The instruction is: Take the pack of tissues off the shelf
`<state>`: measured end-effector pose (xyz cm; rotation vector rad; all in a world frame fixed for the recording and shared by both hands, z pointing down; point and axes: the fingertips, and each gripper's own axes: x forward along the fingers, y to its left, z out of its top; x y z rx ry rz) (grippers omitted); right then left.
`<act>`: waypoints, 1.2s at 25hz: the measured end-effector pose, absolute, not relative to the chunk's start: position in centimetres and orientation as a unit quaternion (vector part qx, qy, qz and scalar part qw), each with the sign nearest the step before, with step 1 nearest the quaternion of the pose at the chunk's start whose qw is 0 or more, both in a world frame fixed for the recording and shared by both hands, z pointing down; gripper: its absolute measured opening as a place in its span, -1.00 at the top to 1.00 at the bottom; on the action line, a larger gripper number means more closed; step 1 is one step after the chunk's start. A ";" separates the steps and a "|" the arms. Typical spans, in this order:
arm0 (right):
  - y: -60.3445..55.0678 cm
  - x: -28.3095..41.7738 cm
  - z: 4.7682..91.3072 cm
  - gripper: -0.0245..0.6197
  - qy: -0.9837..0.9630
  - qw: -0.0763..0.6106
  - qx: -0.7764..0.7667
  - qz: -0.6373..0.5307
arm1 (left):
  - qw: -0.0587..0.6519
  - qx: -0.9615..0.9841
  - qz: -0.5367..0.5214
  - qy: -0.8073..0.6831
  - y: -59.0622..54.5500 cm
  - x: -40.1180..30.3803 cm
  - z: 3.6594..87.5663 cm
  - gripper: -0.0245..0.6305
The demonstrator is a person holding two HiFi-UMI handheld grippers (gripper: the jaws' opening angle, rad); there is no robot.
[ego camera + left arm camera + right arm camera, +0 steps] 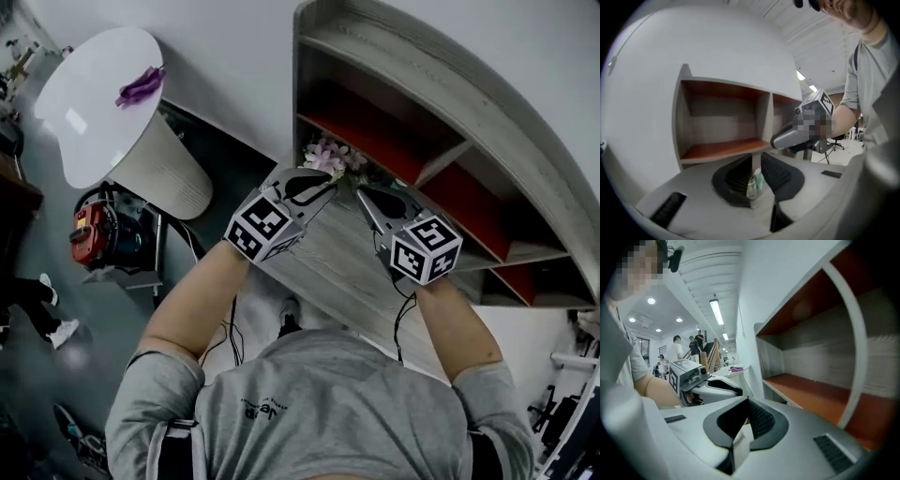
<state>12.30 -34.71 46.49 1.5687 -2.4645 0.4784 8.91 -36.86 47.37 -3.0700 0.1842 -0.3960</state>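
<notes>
**Both tongs clamped on the tissue pack at the shelf**

Nearest the head view is the person's grey T-shirt (pixel 328 412). From it, two bare forearms reach forward and angle inward toward each other. The left forearm (pixel 192 300) rises from a bent elbow held out to the side; the right forearm (pixel 469 328) runs straighter.

Each hand carries its tongs with the marker cube on top. The noses of the left tongs (pixel 317 183) and the right tongs (pixel 367 195) point at each other from opposite sides.

Between them sits the pack of tissues (pixel 330 157), floral-printed, over the grey top board of the shelf (pixel 450 103). Whether it rests on the board or hangs clear of it cannot be told.

In the left gripper view the ribbed pads are clenched on the pack (pixel 754 183), seen edge-on and upright. In the right gripper view the pads pinch a flat white edge (pixel 739 446), apparently the same pack's other end.

Beyond lie the shelf's red-brown compartments. Further left stands a round white worktop (pixel 94 103) with a purple scrap (pixel 141 86) on it.
</notes>
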 end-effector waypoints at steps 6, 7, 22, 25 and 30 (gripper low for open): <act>-28.8 19.0 40.7 0.86 -0.803 0.078 0.574 0.137 | -0.009 -0.998 -0.063 -0.006 -30.4 16.3 39.4 0.89; -27.8 20.2 39.8 0.86 -0.797 0.075 0.584 0.132 | -0.014 -0.998 -0.053 -0.021 -29.2 17.5 38.2 0.89; -8.5 36.1 32.3 0.86 -0.693 0.042 0.714 0.086 | -0.015 -0.984 -0.009 -0.177 -10.9 32.5 29.7 0.89; -5.1 39.1 32.5 0.86 -0.673 0.035 0.734 0.083 | -0.014 -0.979 -0.008 -0.202 -7.8 35.3 30.0 0.89; 1.1 42.3 32.2 0.86 -0.634 0.022 0.768 0.083 | -0.012 -0.968 -0.004 -0.252 -2.4 38.7 29.7 0.89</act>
